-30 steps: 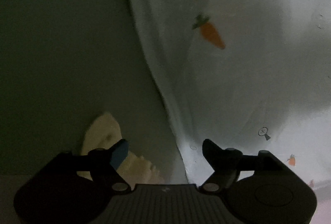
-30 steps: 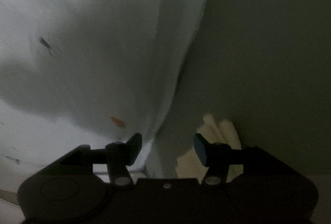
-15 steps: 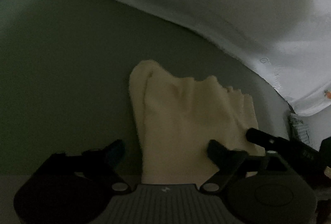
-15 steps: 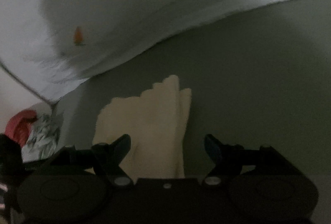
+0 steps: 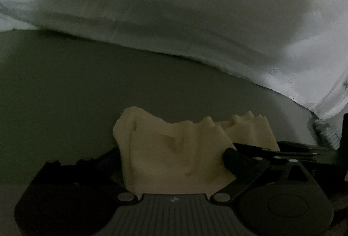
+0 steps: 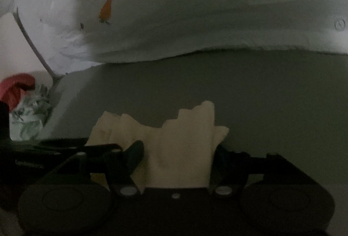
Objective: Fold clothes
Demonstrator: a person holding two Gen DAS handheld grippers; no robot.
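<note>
Nearest the left wrist camera, the left gripper [image 5: 171,156] stood with its jaws spread wide, one finger on each side of a cream cloth [image 5: 174,149] that lay between them; whether the pads pressed the fabric could not be told in the dim light. In the right wrist view the right gripper [image 6: 177,155] was likewise wide apart around the same cream cloth [image 6: 180,149], its left finger [image 6: 134,153] lying against the fabric's edge, and a firm hold could not be made out either. The cloth lay bunched with a jagged upper edge on a dark olive surface [image 5: 65,88], at its near edge. Beyond it, a white sheet printed with small carrots [image 5: 195,7] covered the far part of the surface. Off to the left in the right wrist view sat a red garment [image 6: 15,88] touching a leaf-patterned fabric [image 6: 28,118].
</note>
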